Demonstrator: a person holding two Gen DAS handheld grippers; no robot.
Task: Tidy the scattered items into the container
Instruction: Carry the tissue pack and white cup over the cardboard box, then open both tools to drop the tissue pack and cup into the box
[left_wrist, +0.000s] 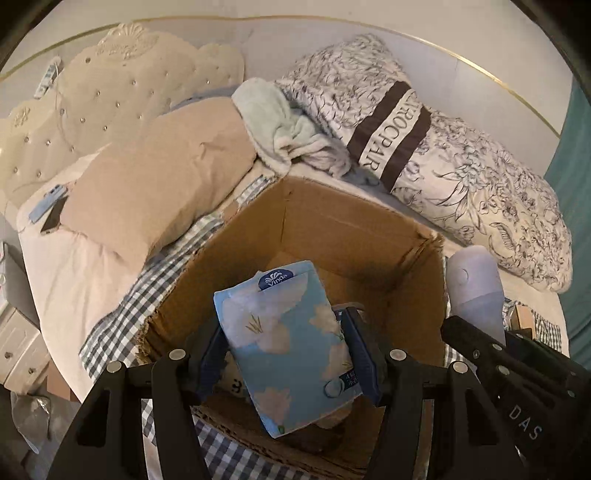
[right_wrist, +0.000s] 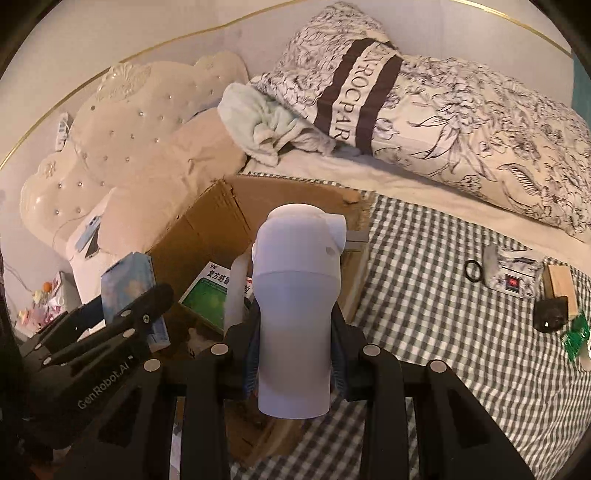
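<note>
An open cardboard box (left_wrist: 332, 229) stands on the checked bedspread; it also shows in the right wrist view (right_wrist: 207, 229). My left gripper (left_wrist: 288, 354) is shut on a blue flowered tissue pack (left_wrist: 288, 343) and holds it over the box opening; the pack also shows in the right wrist view (right_wrist: 127, 284). My right gripper (right_wrist: 295, 339) is shut on a pale lilac bottle (right_wrist: 295, 295), held upright at the box's right rim; the bottle shows in the left wrist view (left_wrist: 474, 288). A green and white medicine box (right_wrist: 212, 291) lies inside the cardboard box.
Loose items lie on the bedspread at right: a black ring (right_wrist: 474, 271), a small white device (right_wrist: 511, 273), a wooden block (right_wrist: 561, 288), a black object (right_wrist: 550, 314), a green packet (right_wrist: 574, 338). Pillows (right_wrist: 461, 122), a towel (left_wrist: 280, 129) and the headboard (left_wrist: 110, 92) lie behind.
</note>
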